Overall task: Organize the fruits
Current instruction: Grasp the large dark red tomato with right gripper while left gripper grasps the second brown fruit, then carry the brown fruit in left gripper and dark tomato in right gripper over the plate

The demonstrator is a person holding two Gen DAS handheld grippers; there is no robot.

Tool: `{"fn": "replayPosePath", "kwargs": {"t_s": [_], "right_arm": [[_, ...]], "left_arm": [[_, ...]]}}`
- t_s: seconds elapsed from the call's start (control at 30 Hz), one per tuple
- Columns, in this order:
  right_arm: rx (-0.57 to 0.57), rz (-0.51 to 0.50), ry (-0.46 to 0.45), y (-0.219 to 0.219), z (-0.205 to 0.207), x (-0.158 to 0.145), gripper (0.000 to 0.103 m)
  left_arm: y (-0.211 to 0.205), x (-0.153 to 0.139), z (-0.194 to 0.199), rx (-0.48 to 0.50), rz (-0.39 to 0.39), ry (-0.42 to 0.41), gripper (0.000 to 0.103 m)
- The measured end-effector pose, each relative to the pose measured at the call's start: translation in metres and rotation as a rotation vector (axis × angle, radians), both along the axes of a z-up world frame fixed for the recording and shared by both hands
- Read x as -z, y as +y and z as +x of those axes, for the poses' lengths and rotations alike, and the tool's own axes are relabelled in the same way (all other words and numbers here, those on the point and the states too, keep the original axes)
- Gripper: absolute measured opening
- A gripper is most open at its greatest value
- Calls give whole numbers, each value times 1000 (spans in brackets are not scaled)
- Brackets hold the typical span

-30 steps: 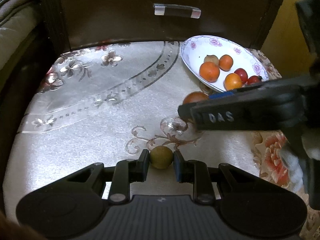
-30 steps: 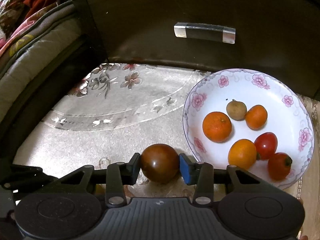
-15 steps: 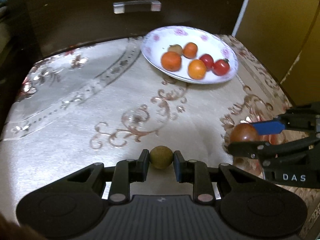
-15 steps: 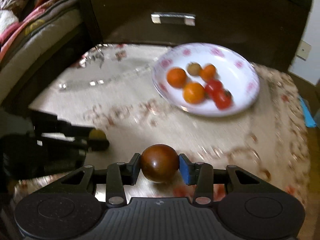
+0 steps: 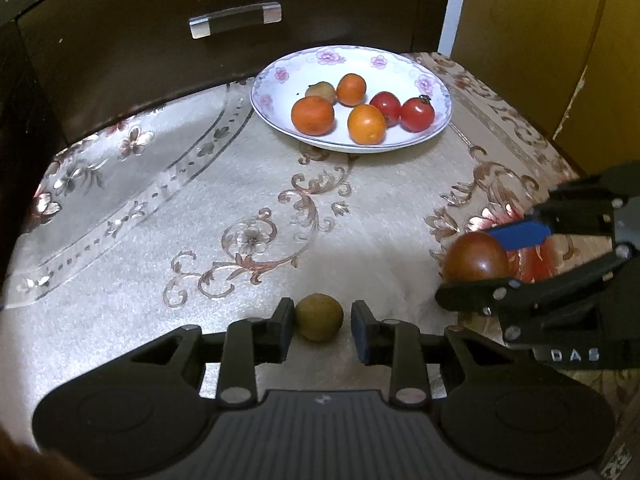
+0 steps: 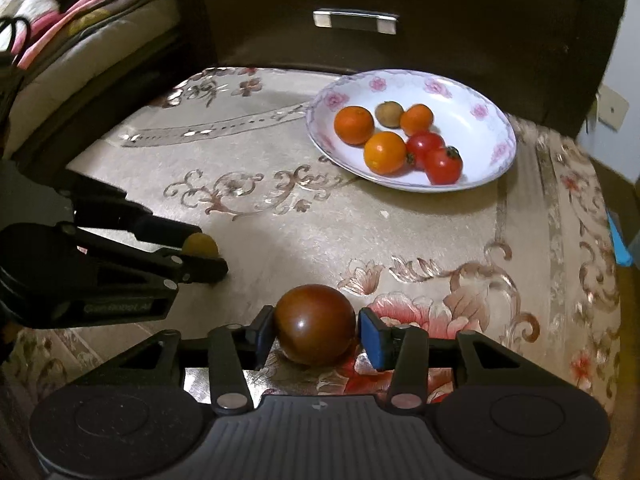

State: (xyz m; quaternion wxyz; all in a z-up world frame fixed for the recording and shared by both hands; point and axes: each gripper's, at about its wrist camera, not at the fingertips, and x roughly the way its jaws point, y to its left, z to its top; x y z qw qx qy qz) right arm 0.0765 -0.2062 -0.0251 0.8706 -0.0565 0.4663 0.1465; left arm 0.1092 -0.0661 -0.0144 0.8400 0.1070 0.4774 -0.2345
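Observation:
A small olive-brown fruit (image 5: 319, 317) sits on the cloth between the fingers of my left gripper (image 5: 322, 326); the jaws stand slightly apart from it, with a gap on the right side. A large dark red-brown fruit (image 6: 315, 323) rests on the cloth between the fingers of my right gripper (image 6: 316, 334), whose jaws have also parted, with a small gap by the blue pad. The right gripper and its fruit (image 5: 476, 258) also show in the left wrist view, and the left gripper (image 6: 200, 256) in the right wrist view. A white floral plate (image 5: 436, 84) at the back holds oranges, tomatoes and a small brown fruit.
A floral cloth (image 5: 240, 184) covers the table. A dark wooden cabinet with a metal handle (image 5: 235, 19) stands right behind the plate. Bedding (image 6: 60, 28) lies off the left edge. A yellow door (image 5: 560, 40) stands at the right.
Both grippers have pulled back from the plate toward the near table edge and come down. Their jaws have opened a little, setting both fruits on the cloth.

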Motion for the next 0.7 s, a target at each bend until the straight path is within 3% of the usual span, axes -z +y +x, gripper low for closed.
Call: {"fn": "replayPosePath", "kwargs": {"t_s": [0.7], "right_arm": [[-8, 5, 5, -3, 3, -2, 34]], "left_arm": [[1, -2, -1, 1, -11, 16, 35]]}}
